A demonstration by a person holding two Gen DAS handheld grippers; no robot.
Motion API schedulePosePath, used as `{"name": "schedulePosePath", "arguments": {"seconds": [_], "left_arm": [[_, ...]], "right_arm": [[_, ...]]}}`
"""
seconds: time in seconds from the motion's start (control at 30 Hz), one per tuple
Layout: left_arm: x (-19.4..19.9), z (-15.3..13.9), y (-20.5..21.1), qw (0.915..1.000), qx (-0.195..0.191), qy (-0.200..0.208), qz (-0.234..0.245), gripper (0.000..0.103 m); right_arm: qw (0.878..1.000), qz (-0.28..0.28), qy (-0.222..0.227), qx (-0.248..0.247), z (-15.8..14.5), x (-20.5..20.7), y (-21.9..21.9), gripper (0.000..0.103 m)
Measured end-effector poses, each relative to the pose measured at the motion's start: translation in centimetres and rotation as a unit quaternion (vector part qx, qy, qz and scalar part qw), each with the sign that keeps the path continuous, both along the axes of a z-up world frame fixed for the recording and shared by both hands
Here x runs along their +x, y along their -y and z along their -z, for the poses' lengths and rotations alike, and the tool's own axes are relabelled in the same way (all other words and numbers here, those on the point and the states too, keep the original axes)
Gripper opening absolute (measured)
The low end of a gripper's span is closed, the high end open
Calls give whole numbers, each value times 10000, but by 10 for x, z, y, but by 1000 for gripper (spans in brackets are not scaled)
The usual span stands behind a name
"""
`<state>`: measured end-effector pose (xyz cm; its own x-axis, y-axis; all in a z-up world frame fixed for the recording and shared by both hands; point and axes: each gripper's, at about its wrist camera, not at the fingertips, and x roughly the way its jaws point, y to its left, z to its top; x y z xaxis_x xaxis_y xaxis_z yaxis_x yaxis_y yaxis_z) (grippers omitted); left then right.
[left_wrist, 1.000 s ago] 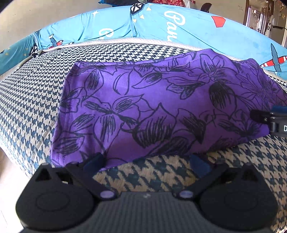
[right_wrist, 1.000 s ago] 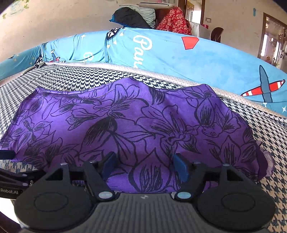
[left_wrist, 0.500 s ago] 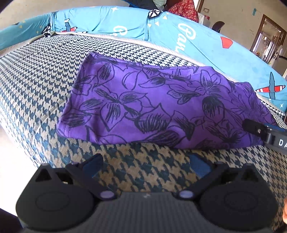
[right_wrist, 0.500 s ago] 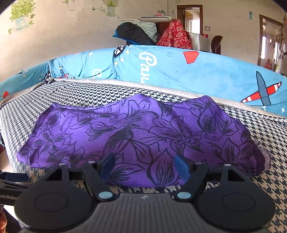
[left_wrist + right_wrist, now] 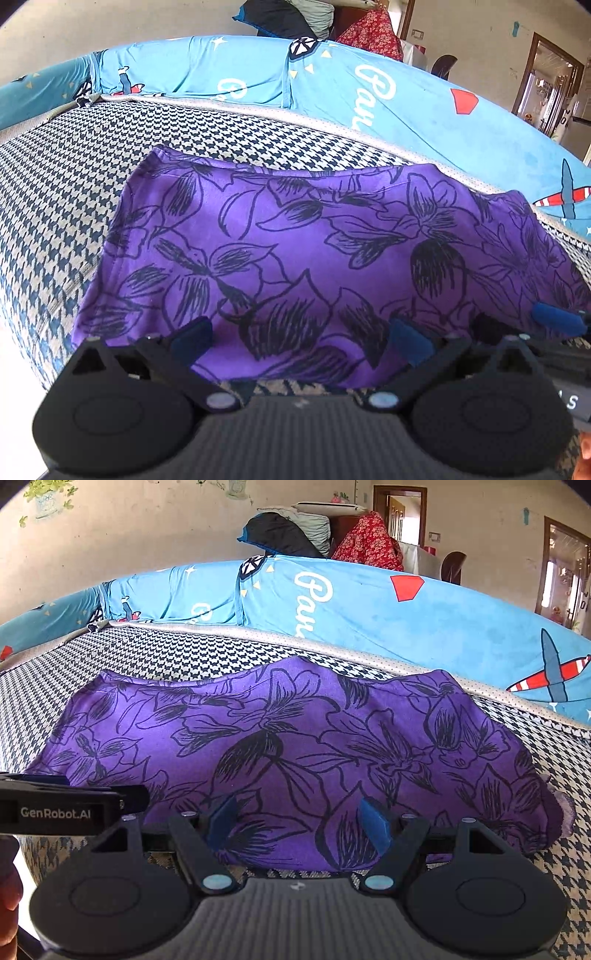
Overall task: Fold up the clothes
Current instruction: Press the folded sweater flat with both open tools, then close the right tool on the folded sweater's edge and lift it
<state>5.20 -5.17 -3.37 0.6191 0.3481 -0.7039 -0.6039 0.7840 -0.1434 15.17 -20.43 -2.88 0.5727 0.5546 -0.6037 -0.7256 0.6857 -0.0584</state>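
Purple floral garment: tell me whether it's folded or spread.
Folded: the purple floral garment lies as a compact band, with a doubled rounded edge nearest the cameras.

A sofa seat (image 5: 155, 657) has a blue and cream checked cover. Its back (image 5: 369, 605) wears a bright blue cloth with a plane. Behind stands a pale wall (image 5: 129, 531) and a sunny brown doorway (image 5: 565, 565).

A folded garment (image 5: 295, 746) lies flat on the sofa seat cushion (image 5: 177, 657), its long side across the view, before the sofa backrest (image 5: 369, 605). The left gripper (image 5: 299, 341) and right gripper (image 5: 297, 823) stand side by side at its near edge. Piled bedding (image 5: 295, 531) sits behind the backrest.
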Motion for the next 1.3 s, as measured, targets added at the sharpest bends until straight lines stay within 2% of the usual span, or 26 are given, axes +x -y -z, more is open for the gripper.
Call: {"name": "schedulePosePath", "arguments": {"seconds": [0.07, 0.17, 0.4, 0.5, 0.63, 0.8, 0.9, 0.97, 1.1, 1.17, 1.23, 1.3], "left_arm": [[6, 9, 1, 9998, 80, -191, 26, 103], [12, 13, 13, 9979, 511, -382, 111, 103], [12, 10, 12, 9976, 463, -479, 194, 103], [12, 3, 11, 9979, 343, -447, 323, 103], [22, -6, 15, 9966, 383, -342, 650, 103], [31, 5, 16, 9966, 327, -392, 647, 103], [29, 7, 20, 9969, 394, -343, 593, 103], [27, 7, 20, 9974, 342, -300, 553, 103], [24, 5, 18, 9979, 246, -262, 544, 103], [23, 5, 17, 9983, 178, -222, 513, 103], [23, 4, 16, 9984, 149, -206, 496, 103], [23, 4, 16, 9984, 154, -239, 480, 103]], "right_arm": [[10000, -18, -1, -79, 3, 1, -2, 73], [9998, -89, 14, -192, 6, 1, -3, 74], [9990, -206, -152, -358, -4, 8, -7, 75], [9998, -115, -152, -45, -20, 16, -5, 75], [9983, -115, -402, 413, -33, 30, -11, 75], [9985, -109, -313, 425, -32, 44, -32, 75], [9944, -316, -652, 764, -33, 55, -40, 75], [9887, -636, -842, 1065, -34, 59, -45, 68], [9838, -1028, -1086, 984, -26, 65, -64, 52], [9807, -1136, -1315, 895, -19, 70, -72, 35], [9744, -1285, -1612, 898, -12, 74, -78, 24], [9712, -1413, -1738, 817, -7, 76, -85, 22]]}}
